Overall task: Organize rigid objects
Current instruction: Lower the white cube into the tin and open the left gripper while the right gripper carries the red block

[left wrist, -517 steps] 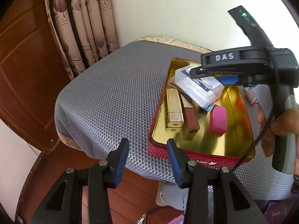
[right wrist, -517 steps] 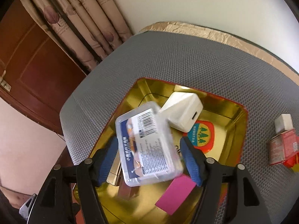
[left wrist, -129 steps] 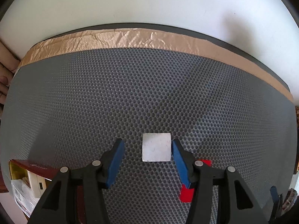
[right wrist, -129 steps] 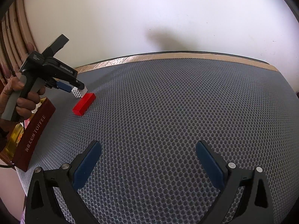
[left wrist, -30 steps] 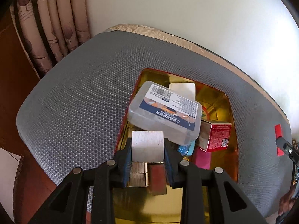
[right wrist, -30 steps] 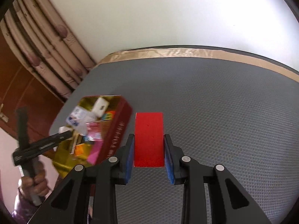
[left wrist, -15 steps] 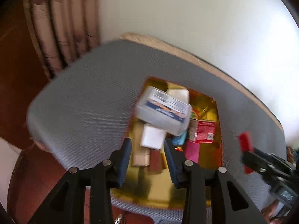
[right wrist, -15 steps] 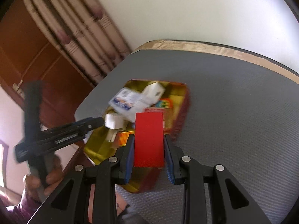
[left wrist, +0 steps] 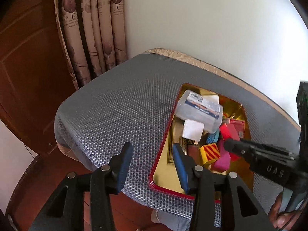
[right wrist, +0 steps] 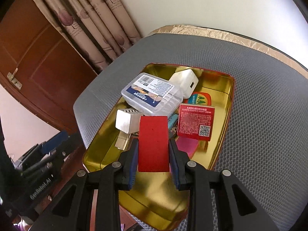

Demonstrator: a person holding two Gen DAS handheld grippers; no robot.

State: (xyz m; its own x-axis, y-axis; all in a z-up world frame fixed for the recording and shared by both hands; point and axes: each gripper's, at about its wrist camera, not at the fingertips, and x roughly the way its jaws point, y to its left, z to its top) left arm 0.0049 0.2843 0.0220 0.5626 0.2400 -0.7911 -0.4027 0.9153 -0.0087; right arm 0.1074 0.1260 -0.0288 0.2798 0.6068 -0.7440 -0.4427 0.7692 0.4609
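Observation:
A red block [right wrist: 153,134] is clamped in my shut right gripper [right wrist: 153,143], which hangs over the near half of the gold-lined red tin [right wrist: 232,100]. In the tin a white block [right wrist: 127,122] lies beside a clear plastic box [right wrist: 152,94], a white charger [right wrist: 184,83], a red carton [right wrist: 195,123] and a pink block [right wrist: 186,144]. My left gripper [left wrist: 152,163] is back at the tin's near left corner, its jaws opening with nothing between them. The white block [left wrist: 192,130] lies free in the tin ahead of it.
The tin sits on a grey mesh-covered table [left wrist: 119,111] whose near edge drops to a wooden floor. Curtains [left wrist: 92,38] and a wooden door [right wrist: 38,53] stand to the left, a white wall behind. A yellow-and-red striped block [left wrist: 209,152] also lies in the tin.
My left gripper let go of the white block into the tin, opened and drew back. My right gripper carried the red block from the open mat to above the tin.

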